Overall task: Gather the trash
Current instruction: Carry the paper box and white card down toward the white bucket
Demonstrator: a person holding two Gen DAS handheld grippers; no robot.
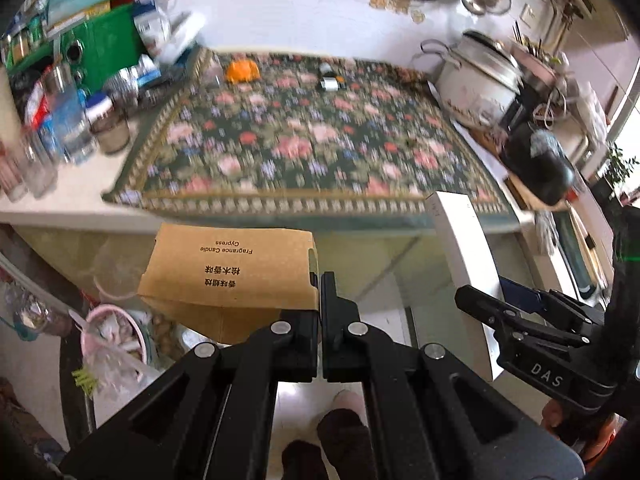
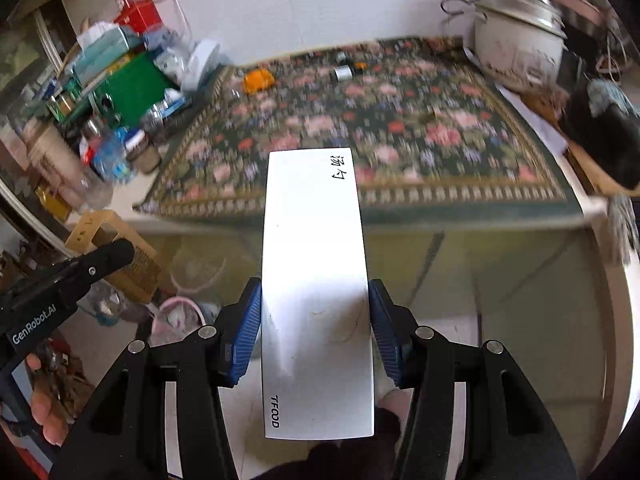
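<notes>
My left gripper (image 1: 320,280) is shut on the edge flap of a brown cardboard candle box (image 1: 228,268), which hangs in the air in front of the table edge. In the right wrist view my right gripper (image 2: 315,300) is shut on a long white box (image 2: 316,280), with its blue pads (image 2: 248,328) pressed on both long sides. That white box (image 1: 460,264) also shows at the right of the left wrist view. On the far part of the floral tablecloth (image 1: 304,140) lie an orange scrap (image 1: 242,70) and small cans (image 1: 330,82).
A pink bin lined with a plastic bag (image 1: 108,344) stands on the floor at lower left. Bottles, jars and a green box (image 1: 108,40) crowd the table's left side. A white pot (image 1: 476,80) and a black bag (image 1: 540,164) sit on the right.
</notes>
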